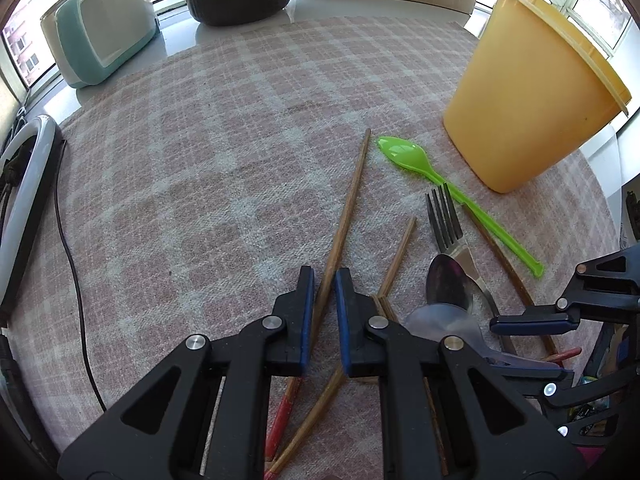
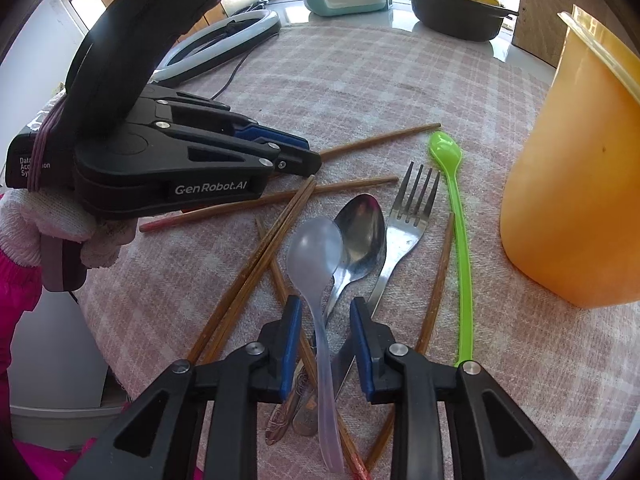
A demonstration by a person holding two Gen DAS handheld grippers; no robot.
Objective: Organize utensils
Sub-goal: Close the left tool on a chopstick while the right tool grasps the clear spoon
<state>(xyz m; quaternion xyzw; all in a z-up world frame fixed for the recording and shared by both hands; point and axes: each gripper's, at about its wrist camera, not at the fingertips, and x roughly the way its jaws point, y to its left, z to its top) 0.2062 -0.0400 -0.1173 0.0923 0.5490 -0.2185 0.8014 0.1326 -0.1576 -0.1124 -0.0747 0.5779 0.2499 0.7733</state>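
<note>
On the checked tabletop (image 1: 224, 120) the orange tub (image 1: 532, 92) stands beside scattered utensils. The left gripper (image 1: 324, 280) has its fingers nipped on a chopstick (image 1: 348, 200); the right gripper (image 2: 326, 312) straddles the clear spoon (image 2: 316, 256), not yet pinching. Next: close, lift, carry to the tub.

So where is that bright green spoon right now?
The green spoon lies flat on the checked cloth, right of centre in both views, between the metal fork and the orange tub, its bowl pointing away from the cameras.
</note>
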